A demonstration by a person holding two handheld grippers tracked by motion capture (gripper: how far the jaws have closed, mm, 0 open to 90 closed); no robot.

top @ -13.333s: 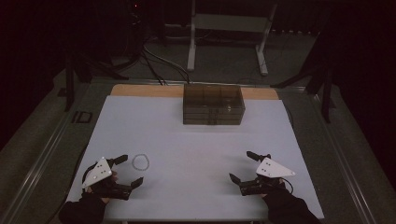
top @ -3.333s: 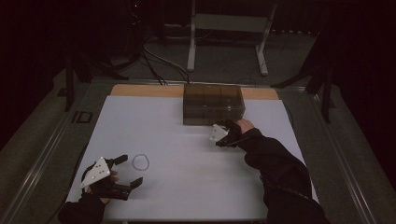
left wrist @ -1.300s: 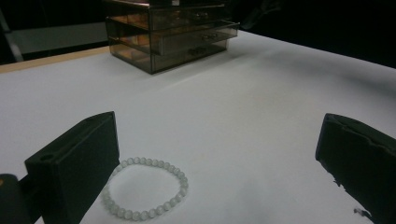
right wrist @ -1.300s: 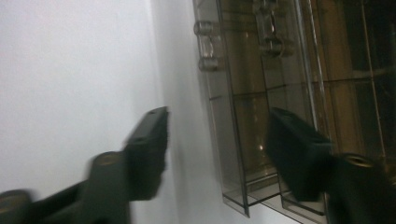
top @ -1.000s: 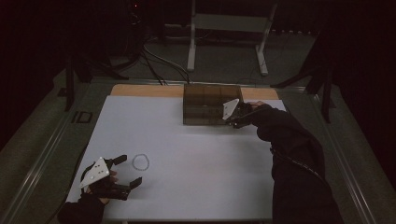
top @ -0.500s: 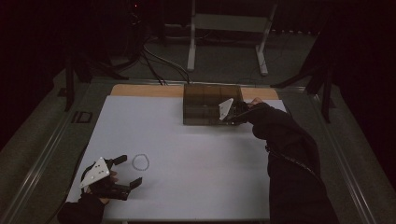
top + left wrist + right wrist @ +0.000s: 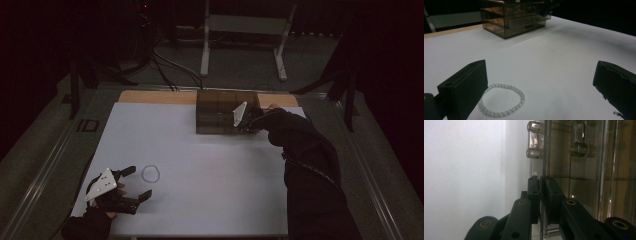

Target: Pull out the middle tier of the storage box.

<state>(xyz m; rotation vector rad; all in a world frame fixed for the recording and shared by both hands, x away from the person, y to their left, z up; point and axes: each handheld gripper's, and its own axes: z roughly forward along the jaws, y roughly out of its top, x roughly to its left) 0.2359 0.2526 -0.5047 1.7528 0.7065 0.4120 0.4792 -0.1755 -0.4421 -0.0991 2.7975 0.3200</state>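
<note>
Drawers in the chest at the desk's far edge are looking closed; the right tool is pinching a clear front panel, jaws just closing. The bracelet is lying near the front-left corner, untouched, between the left tool's open jaws.

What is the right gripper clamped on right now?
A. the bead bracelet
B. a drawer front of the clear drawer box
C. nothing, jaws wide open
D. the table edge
B: in the right gripper view the right gripper pinches a thin clear drawer front of the drawer box.
</note>
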